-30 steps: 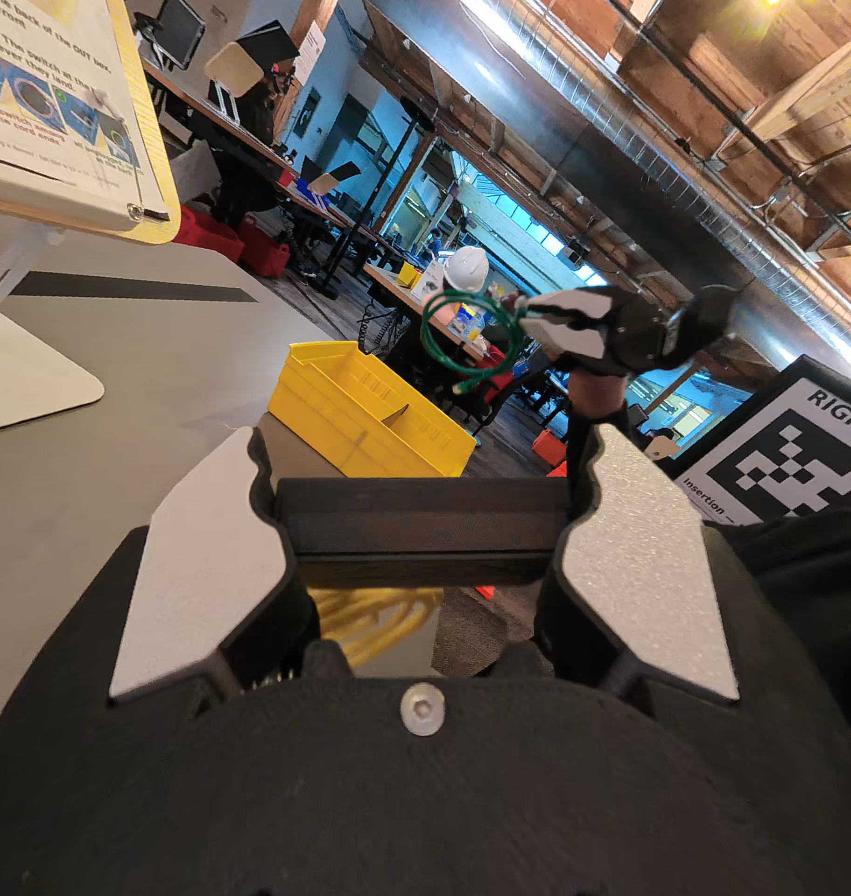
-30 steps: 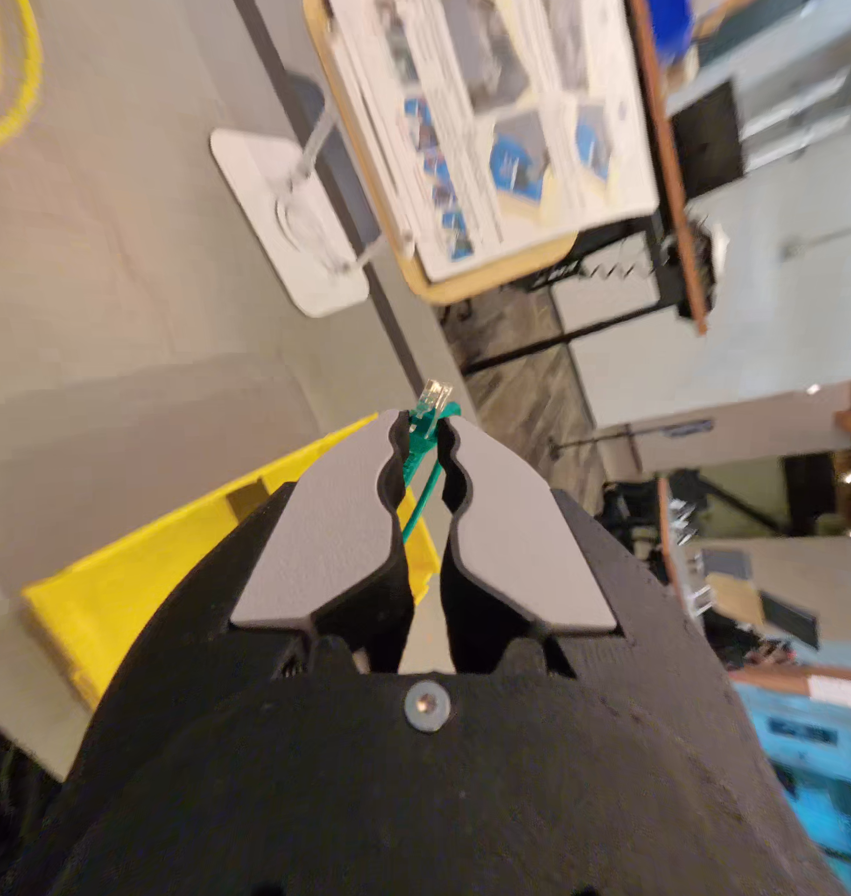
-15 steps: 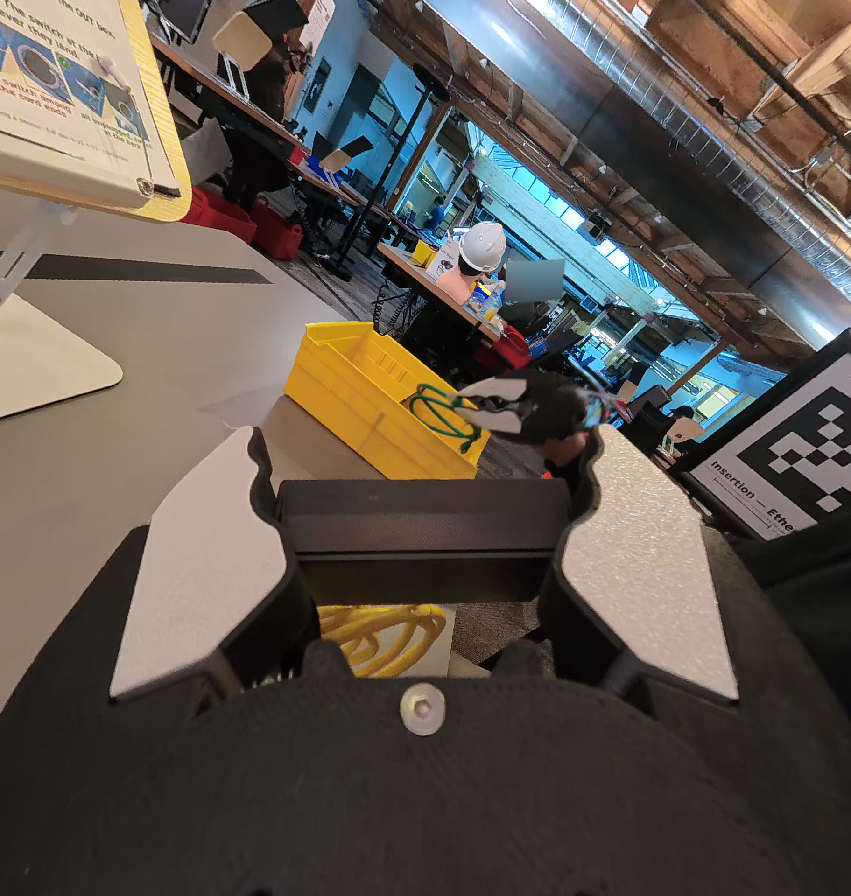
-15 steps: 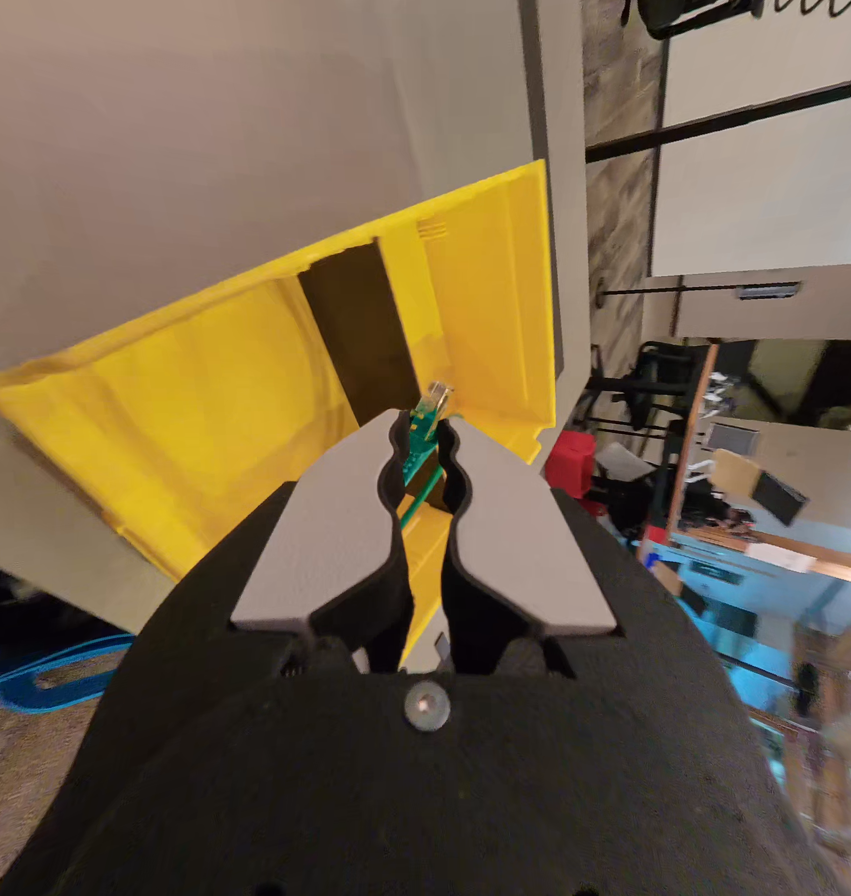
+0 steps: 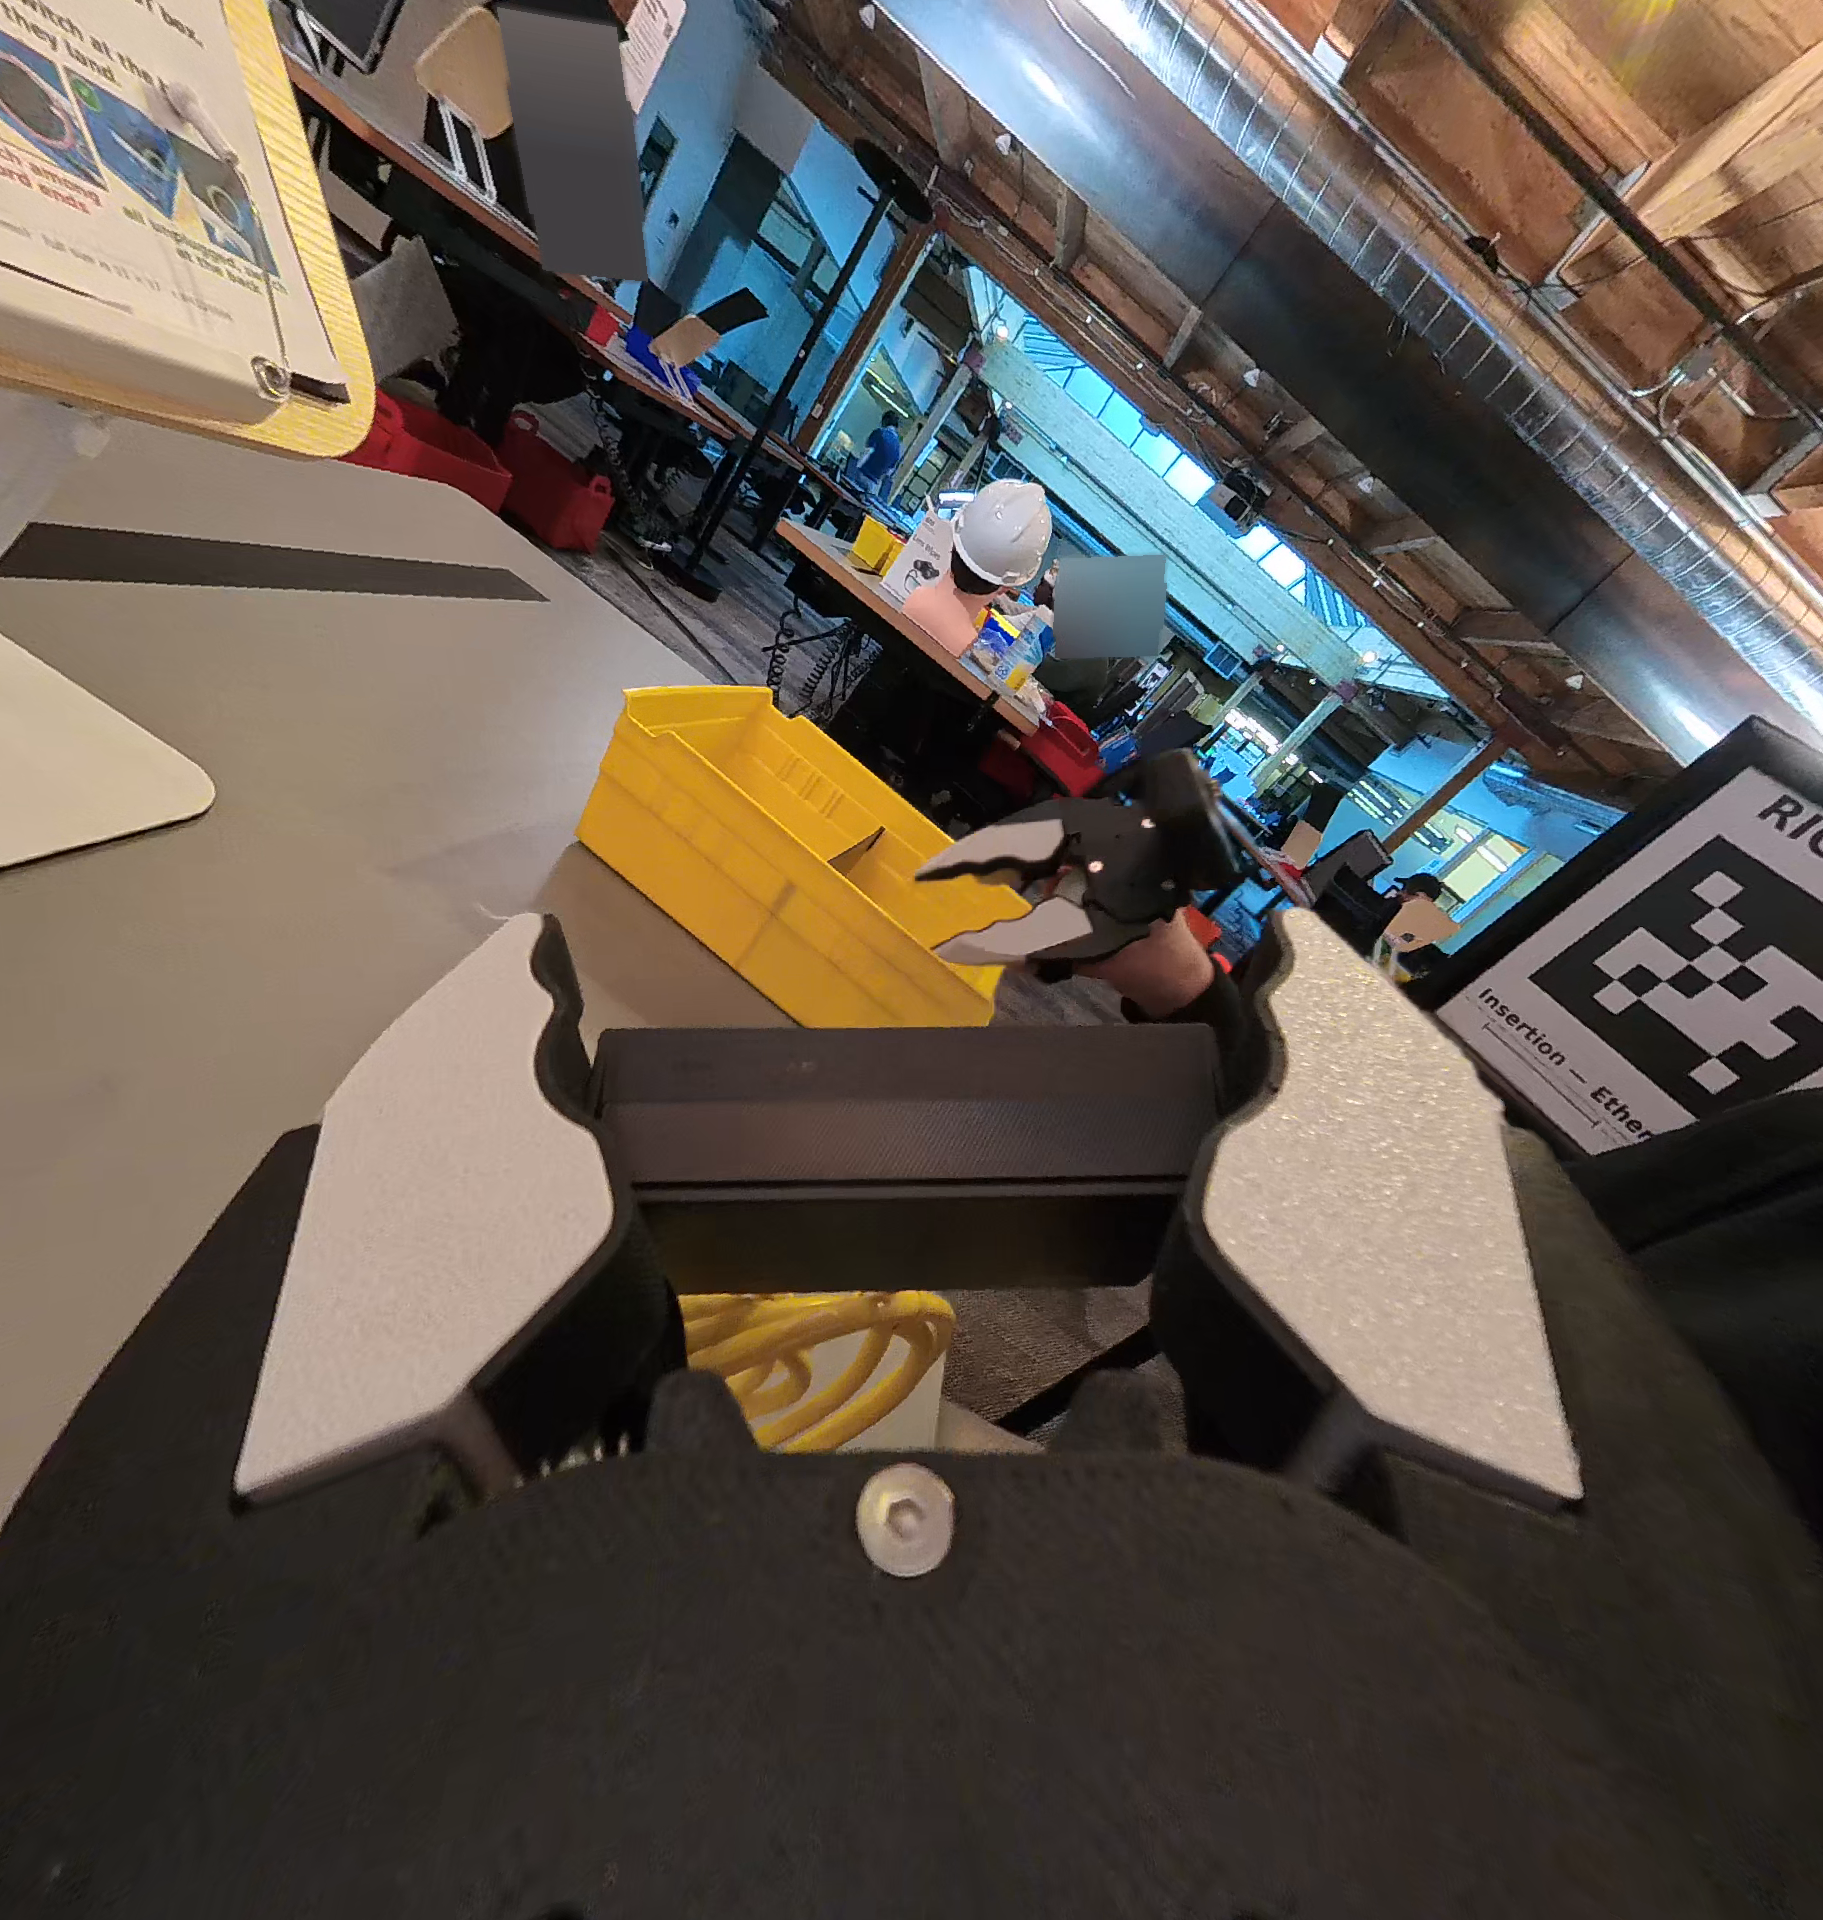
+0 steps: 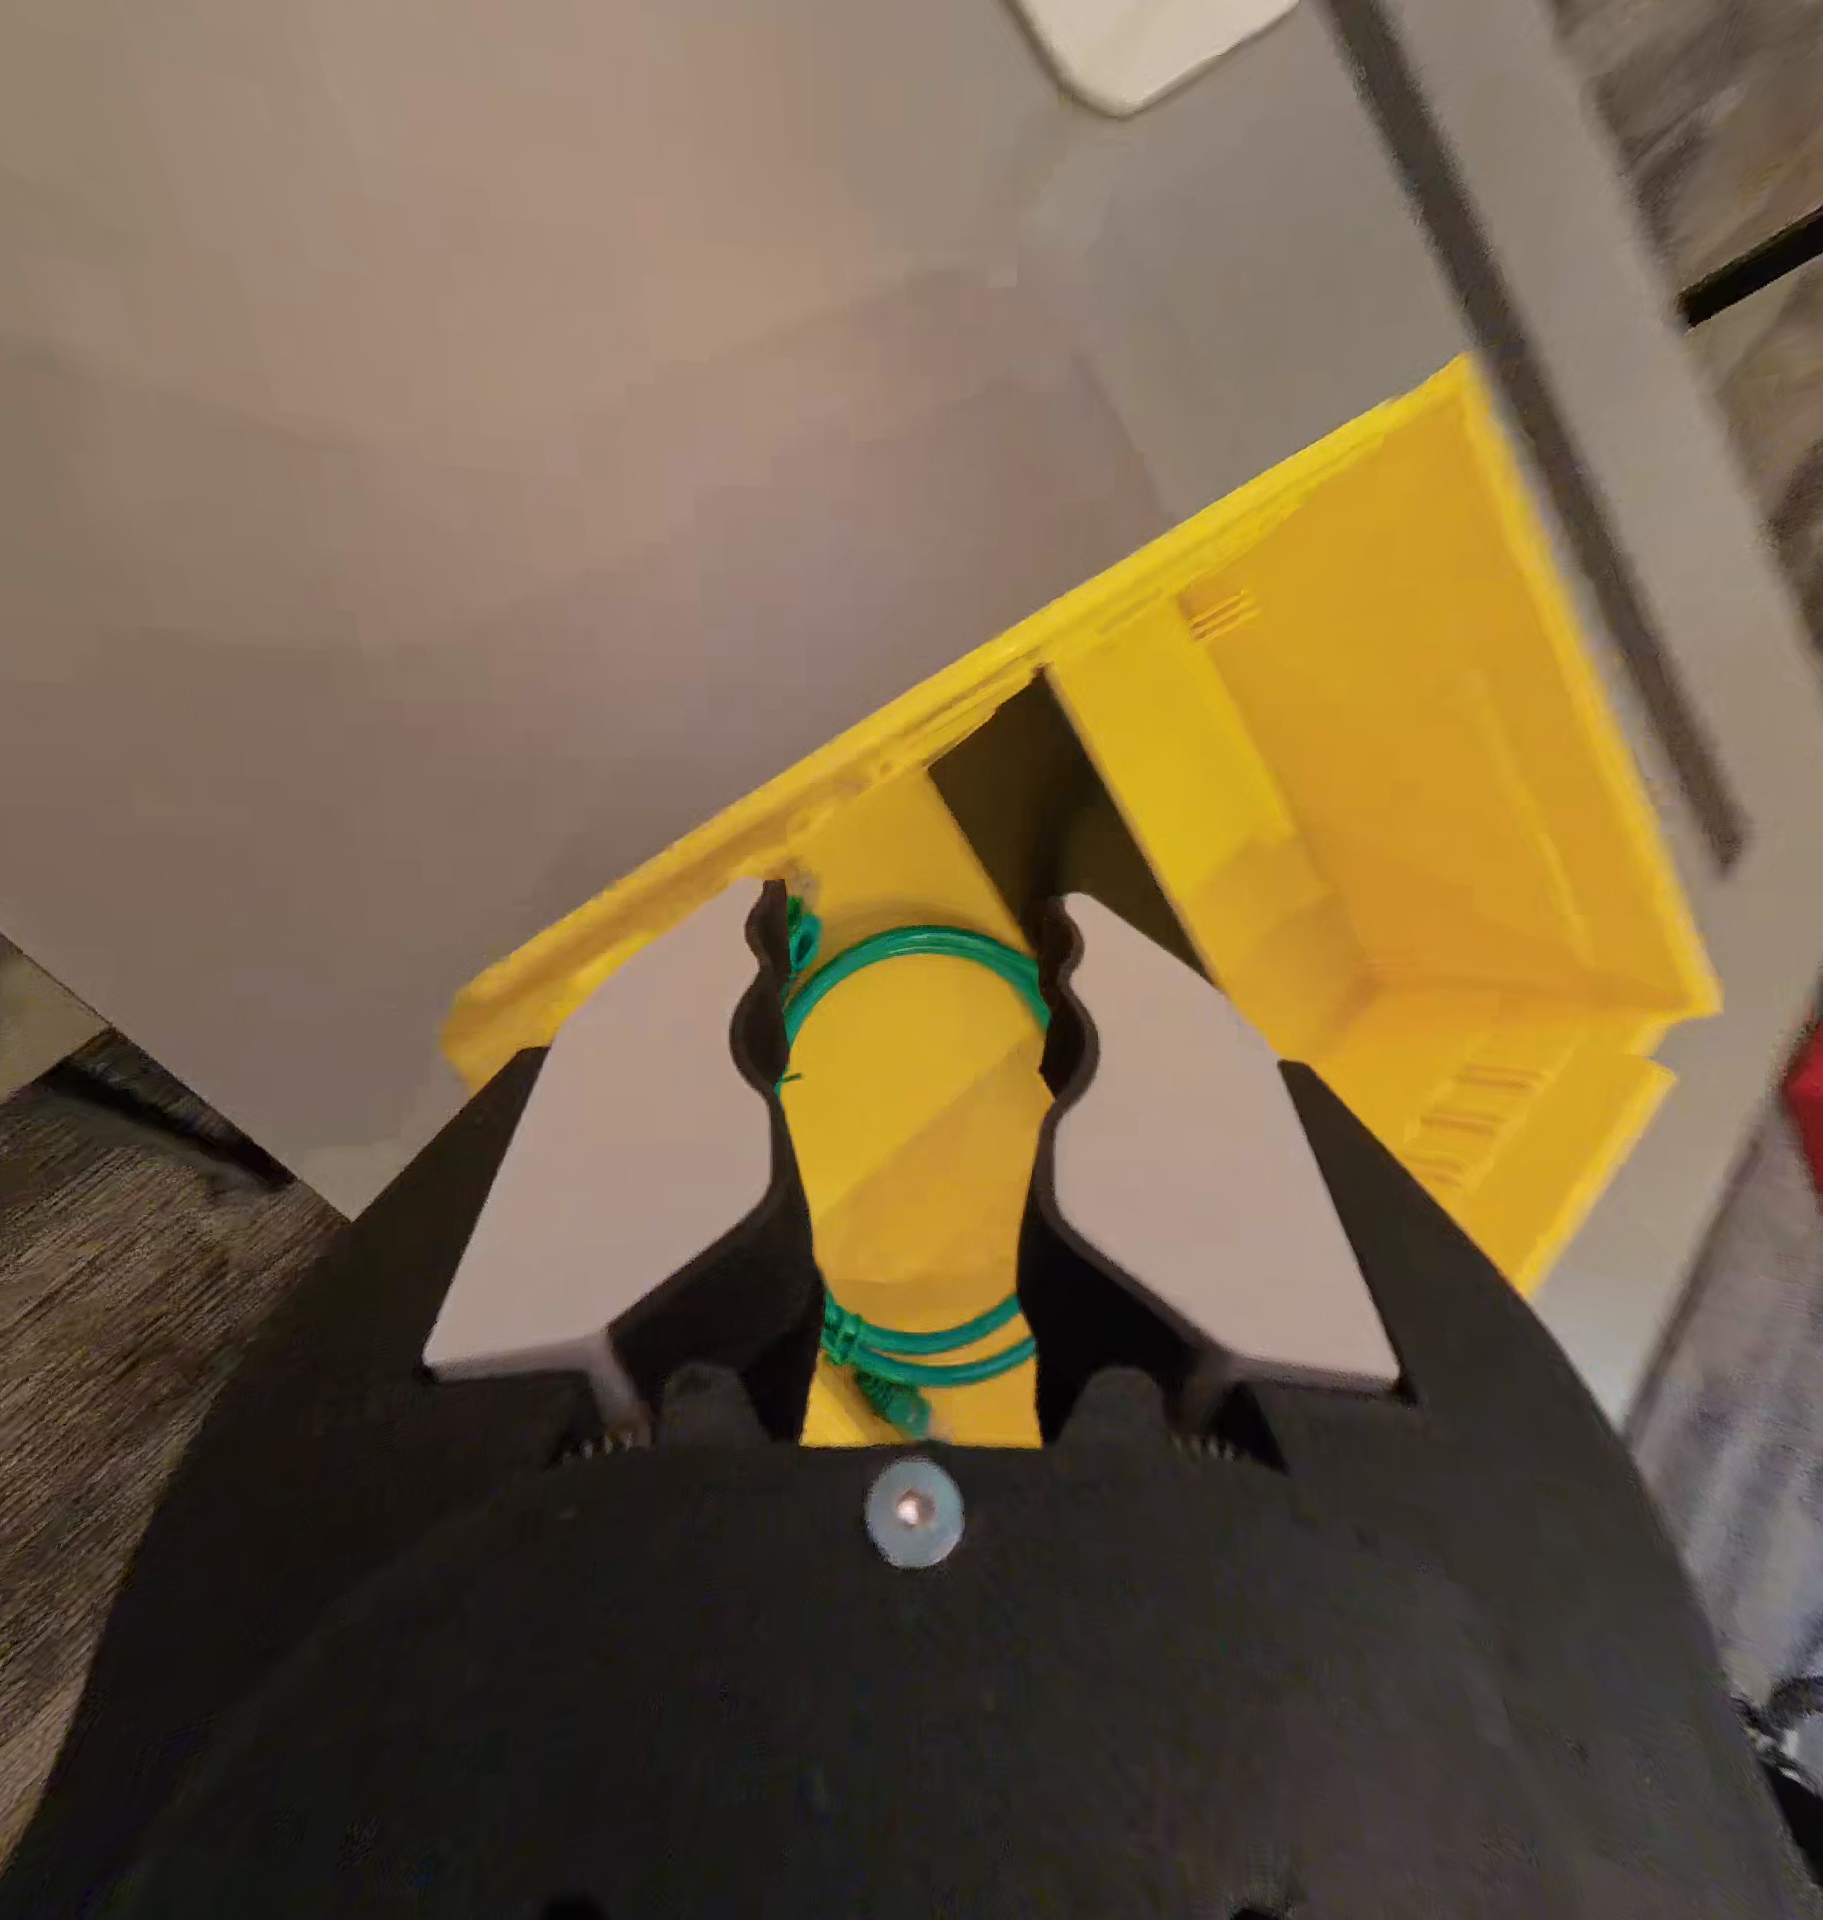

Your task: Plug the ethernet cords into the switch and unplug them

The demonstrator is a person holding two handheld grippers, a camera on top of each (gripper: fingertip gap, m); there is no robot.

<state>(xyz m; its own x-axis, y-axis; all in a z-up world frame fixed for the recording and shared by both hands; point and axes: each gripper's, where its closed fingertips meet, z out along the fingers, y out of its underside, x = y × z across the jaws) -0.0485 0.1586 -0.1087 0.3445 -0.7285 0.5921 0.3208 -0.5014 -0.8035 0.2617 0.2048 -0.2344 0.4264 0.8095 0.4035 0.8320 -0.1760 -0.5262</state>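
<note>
Yellow bin (image 6: 1406,831): plastic, sits at the corner of the grey table (image 6: 471,468); a dark divider (image 6: 1032,790) splits it into two compartments.
Green cord (image 6: 912,951): coiled, lies loose on the floor of the bin compartment on the near side of the divider; one plug end (image 6: 891,1405) shows low in the right wrist view.
Right gripper (image 6: 912,914): jaws apart, hovering over the bin, the green cord visible in the gap and not touching either finger; the view is slightly blurred.
Right gripper, left wrist view (image 5: 964,909): seen side-on over the far end of the bin (image 5: 782,862), jaws apart, nothing between them.
Left gripper (image 5: 902,987): jaws clamped on the ends of a black switch (image 5: 902,1122), held crosswise.
Yellow cord (image 5: 813,1361): coiled, seen beneath the switch; whether it is plugged in cannot be told.
Instruction board (image 5: 128,187): on a white stand (image 5: 45,769), on the table to the left, well apart from the bin.
Marker sign (image 5: 1717,945): black and white squares, stands at the right edge.
</note>
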